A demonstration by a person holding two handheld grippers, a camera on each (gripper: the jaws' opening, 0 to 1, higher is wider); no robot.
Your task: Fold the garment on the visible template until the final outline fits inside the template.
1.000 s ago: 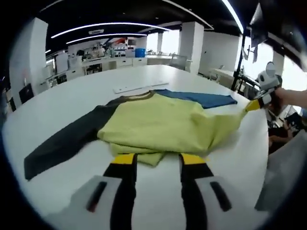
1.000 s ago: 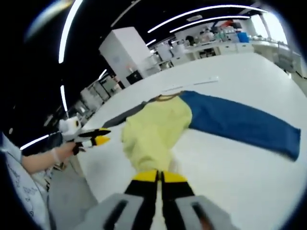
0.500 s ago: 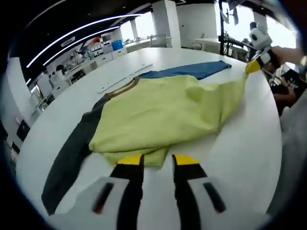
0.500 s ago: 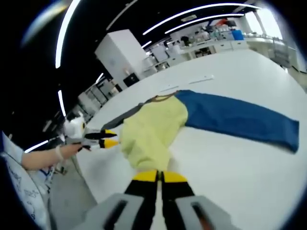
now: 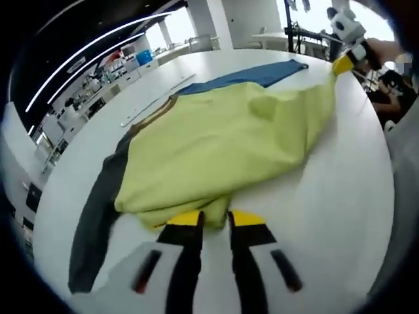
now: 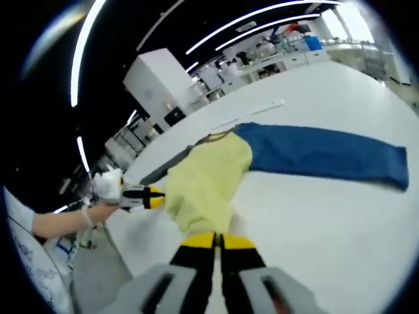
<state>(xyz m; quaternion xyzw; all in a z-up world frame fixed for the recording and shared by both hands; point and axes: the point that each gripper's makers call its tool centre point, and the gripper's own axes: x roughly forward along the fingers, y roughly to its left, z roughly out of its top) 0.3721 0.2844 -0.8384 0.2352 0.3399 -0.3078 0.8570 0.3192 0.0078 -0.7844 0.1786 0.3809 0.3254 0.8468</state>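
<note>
Two hand-held grippers, left [image 5: 215, 219] and right [image 6: 217, 239], each clamped on the yellow garment [image 5: 222, 140]; no legible writing.

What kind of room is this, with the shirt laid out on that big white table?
It looks like a large open-plan lab or workshop. Long strip lights run across a dark ceiling, benches crowded with equipment line the far wall, and the yellow shirt lies on a wide white table.

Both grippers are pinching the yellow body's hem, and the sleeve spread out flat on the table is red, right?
Not red: the spread sleeve is blue, as the right gripper view shows. Both grippers, left and right, do pinch the yellow body.
</note>
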